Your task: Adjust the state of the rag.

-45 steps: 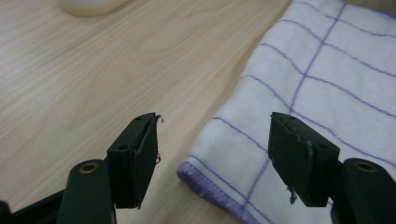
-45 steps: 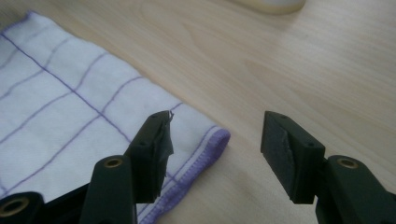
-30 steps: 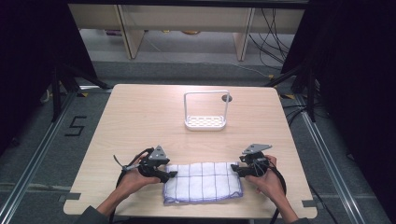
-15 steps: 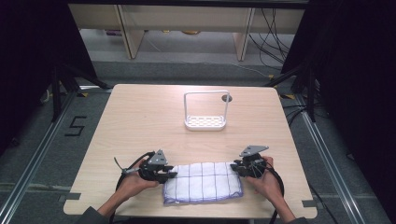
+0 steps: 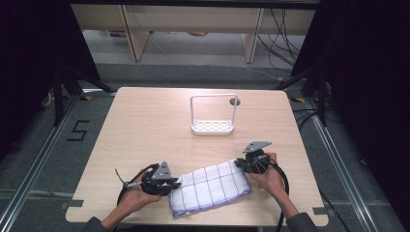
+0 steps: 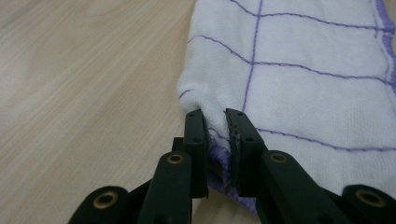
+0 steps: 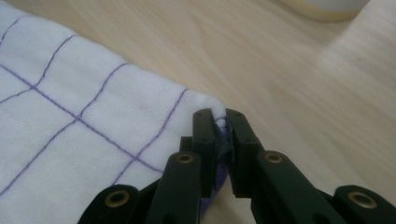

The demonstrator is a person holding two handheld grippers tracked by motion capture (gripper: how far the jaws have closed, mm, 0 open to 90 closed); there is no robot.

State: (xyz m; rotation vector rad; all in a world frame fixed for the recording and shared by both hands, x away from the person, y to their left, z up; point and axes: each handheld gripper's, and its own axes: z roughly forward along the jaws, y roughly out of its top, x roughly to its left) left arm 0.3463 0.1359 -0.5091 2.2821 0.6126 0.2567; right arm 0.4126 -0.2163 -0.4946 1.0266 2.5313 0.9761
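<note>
**Cloth pinched at both ends, near table edge**

Pale wood table (image 5: 145, 125) on a grey floor, dark curtains on both sides, shelving behind. A white wire rack (image 5: 213, 116) stands at the table's middle, well apart from your hands.

The white cloth (image 5: 210, 187) with its purple grid lies folded flat near the front edge, skewed: its right end sits farther from you than its left.

Your left gripper (image 5: 170, 185) meets the cloth's left end. In the left gripper view its jaws stand narrow, clamped on a bunched fold of cloth (image 6: 299, 79) at the hem.

Your right gripper (image 5: 240, 165) meets the far right corner. In the right gripper view its jaws are nearly closed, a purple-edged corner of cloth (image 7: 88, 135) nipped between them.
</note>
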